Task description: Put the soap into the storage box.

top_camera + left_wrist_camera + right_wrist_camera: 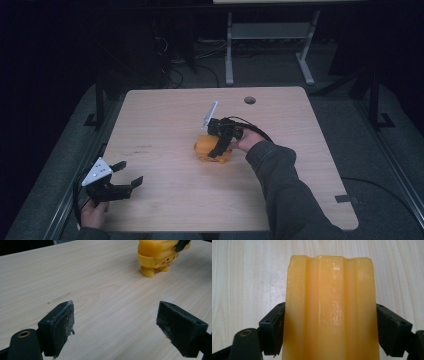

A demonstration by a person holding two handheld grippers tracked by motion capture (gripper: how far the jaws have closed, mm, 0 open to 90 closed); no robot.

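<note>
Two tools were in the high view. Left tool [125, 172] sat low at the desk's [165, 115] near-left corner, held in a hand [92, 214] at the bottom edge, jaws wide apart with nothing between them, pointing right across the wood. Right tool [216, 150] was near the desk's middle, the forearm in a grey sleeve [285, 190] coming up from bottom right, the hand [248, 141] behind the tool, jaws angled down-left onto a yellow toy [207, 149]. Toy stood on the desk about centre, well apart from the left tool. White plate on the right tool stuck up and away.

Left gripper view: left tool [115, 322] jaws stood apart over bare wood, pads dusty and scuffed. Yellow toy [156, 257] was far off at top right, upright on two stubby feet, with a pink cheek spot and a small dark mark of a face low on its front. A black jaw tip touched its upper right.

Right gripper view: right tool [331, 332] was clamped on the yellow toy [329, 310], one pad pressed against each side. Toy surface was glossy orange-yellow plastic with vertical ridges and a scalloped top edge. No readable writing or brand.
</note>
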